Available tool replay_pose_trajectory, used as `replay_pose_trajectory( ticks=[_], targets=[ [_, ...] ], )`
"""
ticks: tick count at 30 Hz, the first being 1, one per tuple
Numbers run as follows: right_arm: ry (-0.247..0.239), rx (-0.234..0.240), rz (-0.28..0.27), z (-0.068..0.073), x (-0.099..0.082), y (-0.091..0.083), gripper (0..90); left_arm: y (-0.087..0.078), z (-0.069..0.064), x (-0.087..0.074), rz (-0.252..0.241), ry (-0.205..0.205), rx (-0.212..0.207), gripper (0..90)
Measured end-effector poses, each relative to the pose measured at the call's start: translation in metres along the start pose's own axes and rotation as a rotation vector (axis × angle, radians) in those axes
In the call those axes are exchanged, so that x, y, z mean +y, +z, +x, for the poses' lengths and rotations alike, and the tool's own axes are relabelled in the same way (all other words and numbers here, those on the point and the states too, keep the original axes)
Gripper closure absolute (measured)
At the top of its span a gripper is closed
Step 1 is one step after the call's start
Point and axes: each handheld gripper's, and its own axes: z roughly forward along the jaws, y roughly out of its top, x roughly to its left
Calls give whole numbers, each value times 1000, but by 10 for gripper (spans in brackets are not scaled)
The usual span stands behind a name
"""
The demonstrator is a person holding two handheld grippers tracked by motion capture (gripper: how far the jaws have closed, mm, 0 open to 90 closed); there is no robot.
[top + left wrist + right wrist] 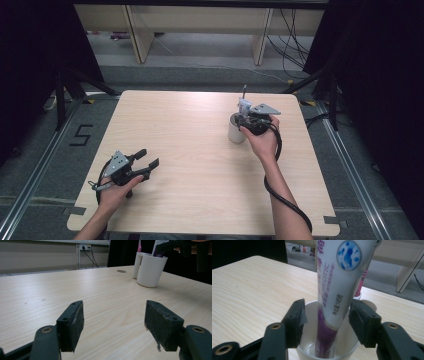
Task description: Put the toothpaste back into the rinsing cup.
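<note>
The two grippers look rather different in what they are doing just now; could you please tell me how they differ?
The right gripper hangs over the white cup, its pads either side of the toothpaste tube standing in it, without pressing on it; the left gripper has nothing between its pads. The right gripper points down into the cup; the left gripper lies low and level over the table. Both are open.

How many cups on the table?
1: a white cup right of centre, below the right gripper, holding a toothpaste tube. Nothing else seems hidden.

A lab: black curtains (30, 60), taped floor (80, 135), loose cables (290, 45)
</note>
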Motion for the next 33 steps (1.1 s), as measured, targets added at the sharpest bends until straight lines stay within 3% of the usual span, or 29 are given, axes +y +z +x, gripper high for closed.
replay_pose_trajectory(
  ticks=[2, 5, 6, 7, 11, 12, 14, 16, 18, 23, 24, 25, 33],
  targets=[
    [-21, -4, 6, -1, 1, -3, 430, 0, 0, 0, 0, 0, 1, 316],
    [-3, -7, 7, -1, 1, -8, 409, 0, 0, 0, 0, 1, 3, 316],
    [-48, -5, -8, -4, 1, -11, 395, 0, 0, 0, 0, 1, 3, 316],
    [-22, 0, 21, -2, 1, -14, 391, 0, 0, 0, -1, 0, 2, 316],
    [-29, 6, -1, -4, 0, -23, 385, 0, 0, 0, 0, 1, 3, 315],
    [-11, -10, 12, -2, -1, -27, 383, 0, 0, 0, -1, 0, 3, 315],
    [-54, -10, 7, -5, -2, -31, 380, 0, 0, 0, -1, -3, 2, 315],
    [-30, -4, 4, -3, -5, -36, 377, 0, 1, 0, -1, -3, 2, 315],
    [-63, -11, 1, -4, -8, -41, 377, 0, 1, 0, -2, -4, 2, 315],
    [-67, 2, 3, -3, -17, -52, 376, 0, 1, 0, -3, -6, 4, 314],
    [-24, 4, 4, -1, -19, -54, 376, -1, 1, 0, -3, -5, 5, 314],
    [-63, -3, -4, -4, -20, -56, 376, -1, 1, 0, -3, -5, 5, 314],
    [-55, -5, -3, -3, -38, -73, 375, -1, 2, 0, -9, -15, 8, 312]
  ],
)
